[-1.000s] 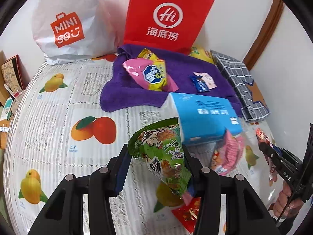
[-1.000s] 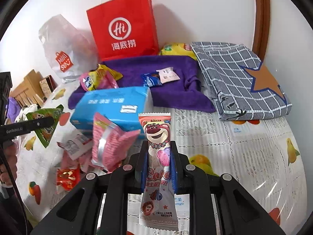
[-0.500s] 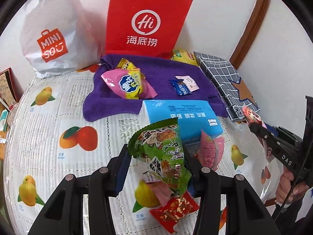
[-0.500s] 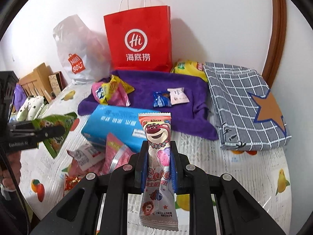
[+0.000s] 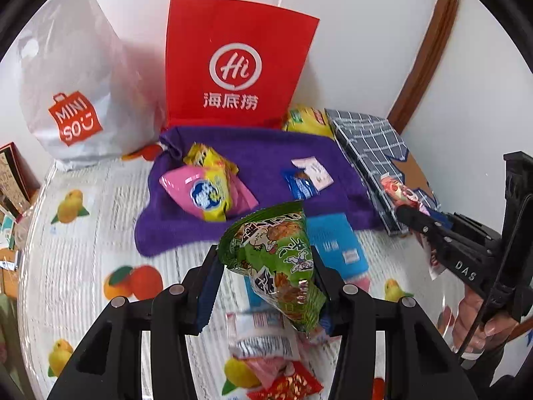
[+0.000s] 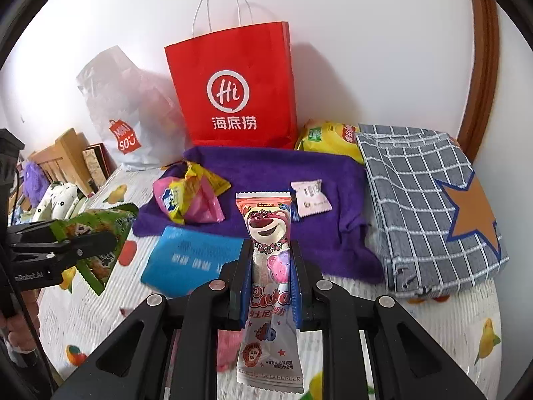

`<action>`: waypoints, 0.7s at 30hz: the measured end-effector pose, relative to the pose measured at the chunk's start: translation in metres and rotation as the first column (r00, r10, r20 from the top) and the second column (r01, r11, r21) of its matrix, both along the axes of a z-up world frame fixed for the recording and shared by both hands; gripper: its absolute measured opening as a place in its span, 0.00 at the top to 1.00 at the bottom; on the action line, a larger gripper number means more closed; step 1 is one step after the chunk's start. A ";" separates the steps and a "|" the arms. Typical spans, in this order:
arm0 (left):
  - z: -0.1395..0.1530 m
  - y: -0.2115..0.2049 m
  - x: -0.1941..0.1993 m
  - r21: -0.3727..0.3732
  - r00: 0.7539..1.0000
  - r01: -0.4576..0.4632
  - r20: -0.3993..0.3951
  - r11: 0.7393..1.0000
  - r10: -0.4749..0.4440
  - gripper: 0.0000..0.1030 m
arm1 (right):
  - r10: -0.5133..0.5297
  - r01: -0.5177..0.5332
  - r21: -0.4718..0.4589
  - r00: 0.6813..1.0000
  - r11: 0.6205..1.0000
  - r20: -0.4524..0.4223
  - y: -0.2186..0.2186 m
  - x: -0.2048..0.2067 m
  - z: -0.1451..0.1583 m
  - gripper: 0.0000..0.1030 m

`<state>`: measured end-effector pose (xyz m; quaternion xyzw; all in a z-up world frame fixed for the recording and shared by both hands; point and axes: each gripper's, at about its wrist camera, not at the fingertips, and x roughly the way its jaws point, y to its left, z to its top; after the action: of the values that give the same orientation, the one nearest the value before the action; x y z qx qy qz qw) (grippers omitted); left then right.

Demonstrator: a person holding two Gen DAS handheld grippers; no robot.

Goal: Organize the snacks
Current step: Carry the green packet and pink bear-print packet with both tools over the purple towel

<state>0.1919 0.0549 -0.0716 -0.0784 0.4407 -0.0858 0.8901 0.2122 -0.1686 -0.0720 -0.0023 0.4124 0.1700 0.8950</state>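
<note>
Green foil marked the snack bag (image 5: 276,266) clamped between the fingers of the left gripper (image 5: 266,276), which held it clear above the fruit-print tablecloth (image 5: 76,233). The right gripper (image 6: 270,280) was clenched on a pink bear candy packet (image 6: 268,266), held upright with its top edge standing above the fingertips. Both loads faced the purple towel (image 6: 266,166), spread flat near the back wall. On the towel lay a pink and yellow snack bag (image 5: 206,193) toward its left end and two small sachets, one blue (image 5: 299,185) and one white (image 5: 313,171), just beside each other near its middle; bare towel surface showed between those groups and along the right portion. A red paper bag (image 5: 236,63) stood upright at the towel's rear edge, with a white plastic bag (image 5: 73,93) to its left. A yellow chip bag (image 6: 329,138) sat behind the towel's right rear corner. A folded grey checked cloth (image 6: 429,210) bordered the towel's right edge. A blue tissue pack (image 6: 190,260) lay against the towel's front edge, below the grippers. More wrapped snacks, including a red packet (image 5: 289,383), lay on the tablecloth under the left gripper.
</note>
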 end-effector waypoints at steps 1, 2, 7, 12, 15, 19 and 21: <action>0.001 0.000 0.004 -0.006 1.000 0.003 -0.001 1.000 -0.003 0.55 | -0.003 0.003 0.001 1.000 1.000 -0.001 0.002 0.006 0.000 0.81; 0.002 -0.001 0.008 -0.010 1.000 0.009 -0.003 1.000 -0.009 0.55 | -0.004 0.004 0.005 1.000 1.000 -0.005 0.003 0.010 0.001 0.81; 0.008 -0.001 0.028 0.003 1.000 0.018 -0.001 1.000 -0.018 0.55 | -0.012 0.012 0.008 1.000 1.000 -0.006 0.009 0.034 0.003 0.81; 0.011 0.005 0.048 0.000 1.000 0.013 0.005 1.000 -0.013 0.55 | -0.008 0.008 0.012 1.000 1.000 -0.005 0.014 0.058 0.005 0.81; 0.011 0.011 0.063 0.003 1.000 0.004 0.008 1.000 -0.004 0.55 | -0.015 0.015 0.002 1.000 1.000 0.002 0.018 0.073 0.004 0.81; 0.012 0.021 0.087 -0.008 1.000 -0.016 0.004 1.000 0.016 0.55 | -0.013 0.013 0.000 1.000 1.000 -0.006 0.023 0.094 -0.001 0.81; 0.013 0.024 0.098 -0.008 1.000 -0.021 0.004 1.000 0.021 0.55 | -0.012 0.012 0.002 1.000 1.000 -0.009 0.026 0.105 -0.002 0.81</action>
<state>0.2900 0.0793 -0.0590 -0.0864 0.4376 -0.0786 0.8915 0.3176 -0.1426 -0.0740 0.0021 0.4163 0.1652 0.8941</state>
